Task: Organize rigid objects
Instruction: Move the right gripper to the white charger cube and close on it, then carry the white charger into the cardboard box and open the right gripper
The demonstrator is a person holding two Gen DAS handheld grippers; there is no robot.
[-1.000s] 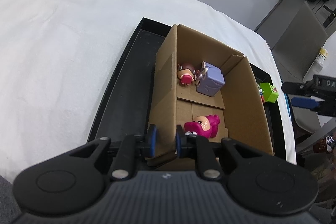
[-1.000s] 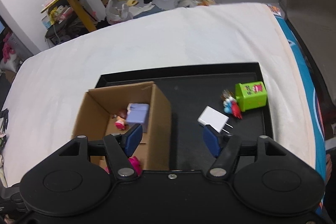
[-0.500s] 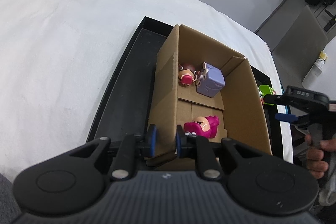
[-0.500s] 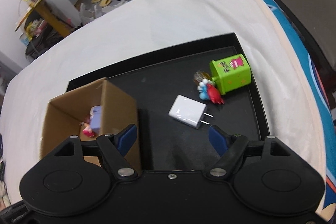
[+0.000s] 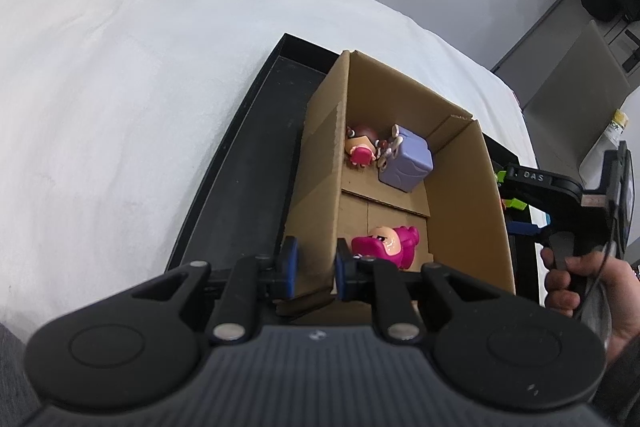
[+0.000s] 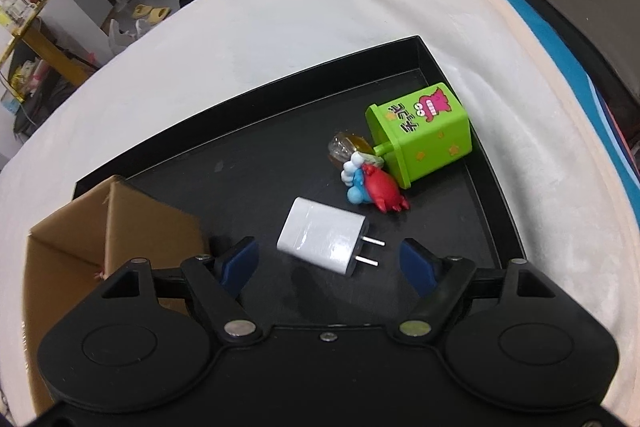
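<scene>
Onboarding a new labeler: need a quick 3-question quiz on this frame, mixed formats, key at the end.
1. True or false: the left gripper is clamped on a wall of the cardboard box.
2. Multiple choice: which thing lies between the open fingers of the right gripper? A) the green toy bin B) the white charger C) the red and blue figure
3. Fill in: the number of toys already lying inside the box is ___.

Key:
1. True.
2. B; the jaws have just been opening and the pads do not touch it.
3. Three: the purple cube, the small doll and the magenta figure.
</scene>
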